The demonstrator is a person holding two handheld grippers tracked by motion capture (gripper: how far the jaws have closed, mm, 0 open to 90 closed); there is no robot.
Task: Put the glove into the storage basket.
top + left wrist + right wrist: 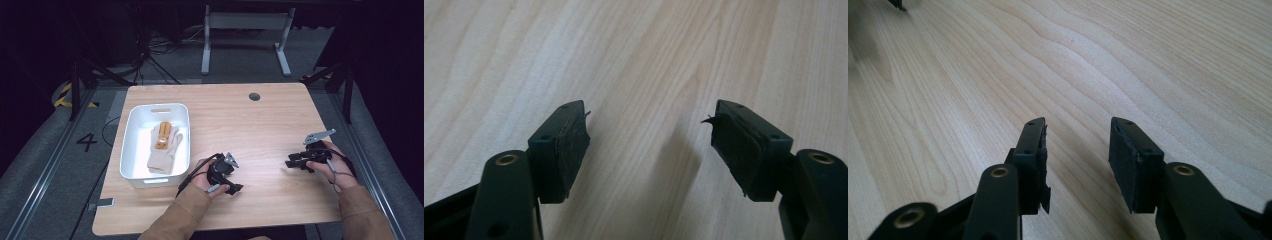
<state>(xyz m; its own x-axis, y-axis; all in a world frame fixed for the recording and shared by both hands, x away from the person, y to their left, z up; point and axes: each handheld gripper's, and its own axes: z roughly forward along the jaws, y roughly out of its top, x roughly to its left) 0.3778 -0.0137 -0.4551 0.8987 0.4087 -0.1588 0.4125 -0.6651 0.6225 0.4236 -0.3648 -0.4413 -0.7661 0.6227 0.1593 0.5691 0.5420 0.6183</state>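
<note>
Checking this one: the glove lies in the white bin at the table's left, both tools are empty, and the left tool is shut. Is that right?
Not quite. The left tool is open: the left gripper view shows its jaws standing apart with only bare table between them. The rest holds: the glove lies in the white bin at the table's left, and the right tool is empty too.

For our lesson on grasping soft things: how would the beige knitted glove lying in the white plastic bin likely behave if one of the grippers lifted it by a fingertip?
The beige knitted glove lies flat and limp in the white plastic bin, so it would probably droop and fold, not stay stiff. It looks thin, so likely light. Its knit surface should not slip much.
</note>
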